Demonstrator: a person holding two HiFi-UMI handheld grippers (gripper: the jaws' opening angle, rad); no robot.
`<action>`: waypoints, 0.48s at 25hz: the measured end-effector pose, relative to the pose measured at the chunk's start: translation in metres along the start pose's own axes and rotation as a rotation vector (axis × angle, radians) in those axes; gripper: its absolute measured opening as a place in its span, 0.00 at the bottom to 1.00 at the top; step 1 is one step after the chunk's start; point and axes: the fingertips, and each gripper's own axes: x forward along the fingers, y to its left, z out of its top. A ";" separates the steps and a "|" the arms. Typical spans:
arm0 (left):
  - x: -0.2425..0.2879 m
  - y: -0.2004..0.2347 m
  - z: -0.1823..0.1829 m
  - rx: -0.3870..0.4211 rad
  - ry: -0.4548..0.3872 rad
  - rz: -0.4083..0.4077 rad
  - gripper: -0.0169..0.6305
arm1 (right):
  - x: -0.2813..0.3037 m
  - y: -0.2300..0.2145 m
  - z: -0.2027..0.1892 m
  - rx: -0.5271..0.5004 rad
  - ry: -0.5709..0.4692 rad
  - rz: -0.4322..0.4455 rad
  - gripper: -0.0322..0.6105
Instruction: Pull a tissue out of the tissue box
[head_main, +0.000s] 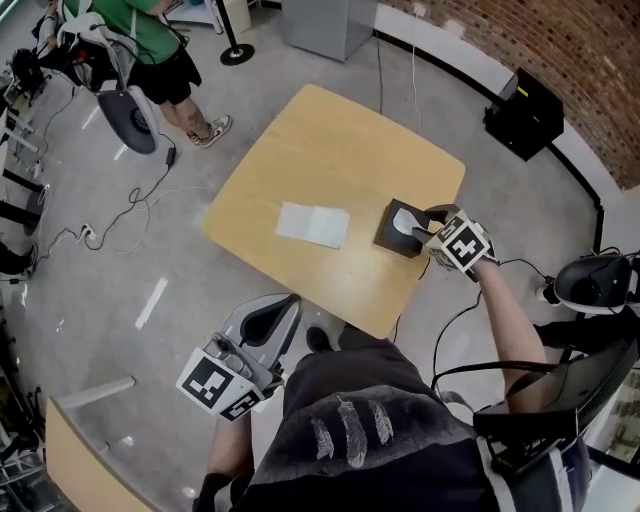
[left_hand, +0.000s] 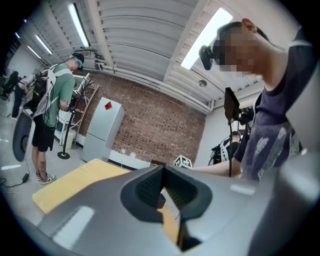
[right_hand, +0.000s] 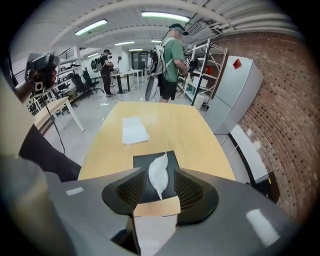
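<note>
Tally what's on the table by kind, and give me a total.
Tissue box: 1
Tissues: 2, one sticking out of the box, one lying flat
Total: 3

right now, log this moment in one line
right gripper: jaws apart, tissue between, over tissue box | left gripper: jaws shut, empty | loose tissue: flat on table

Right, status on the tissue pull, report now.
Left gripper shut, empty, off the table. Right gripper open over the tissue box, tissue tip between its jaws, not pinched. One loose tissue flat on the table; nothing in the way.
</note>
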 end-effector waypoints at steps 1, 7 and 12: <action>0.002 0.001 0.000 0.002 0.005 0.005 0.03 | 0.006 -0.002 -0.005 -0.005 0.024 0.005 0.32; 0.015 0.005 0.001 0.002 0.018 0.032 0.03 | 0.027 -0.004 -0.013 -0.018 0.066 0.062 0.31; 0.022 0.004 0.000 0.011 0.019 0.042 0.03 | 0.034 -0.005 -0.011 -0.032 0.057 0.073 0.05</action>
